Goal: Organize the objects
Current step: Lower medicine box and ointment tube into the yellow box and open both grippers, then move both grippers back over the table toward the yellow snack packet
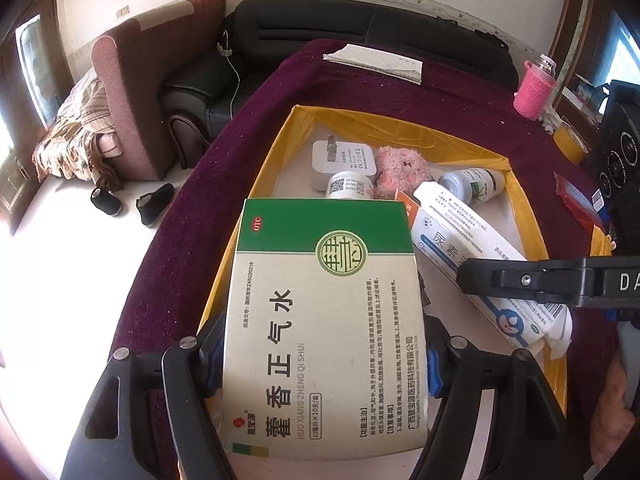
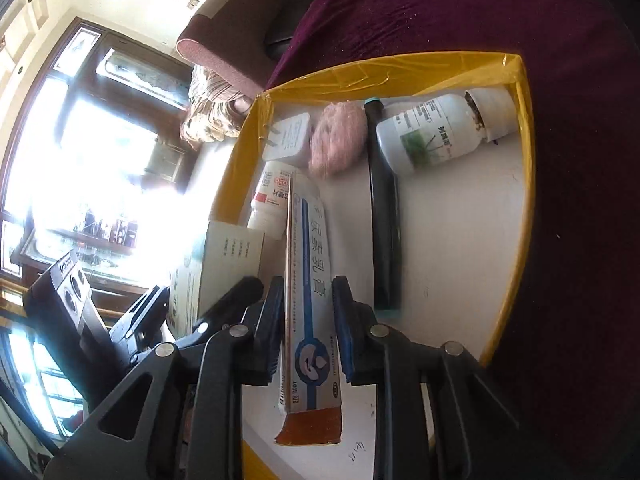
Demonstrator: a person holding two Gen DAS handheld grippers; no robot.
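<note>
My left gripper point(image 1: 324, 356) is shut on a green and beige medicine box point(image 1: 324, 320), held flat over the left part of a shallow tray with yellow taped rim point(image 1: 516, 184). My right gripper point(image 2: 308, 320) is shut on a long white and blue ointment box point(image 2: 310, 280), held over the same tray point(image 2: 524, 128); that box also shows in the left wrist view point(image 1: 460, 240). In the tray lie a white charger point(image 2: 290, 138), a pink fluffy toy point(image 2: 340, 140), a black pen-like tube point(image 2: 384, 216), a white bottle with green label point(image 2: 436, 132) and a small white bottle point(image 2: 272, 196).
The tray sits on a table with a dark purple cloth point(image 1: 360, 92). A folded paper point(image 1: 376, 62), a pink knitted bottle point(image 1: 534, 88) and a yellow tape roll point(image 1: 570, 144) lie on the cloth. Sofas point(image 1: 320, 28) stand behind; the floor with shoes point(image 1: 154, 204) lies left.
</note>
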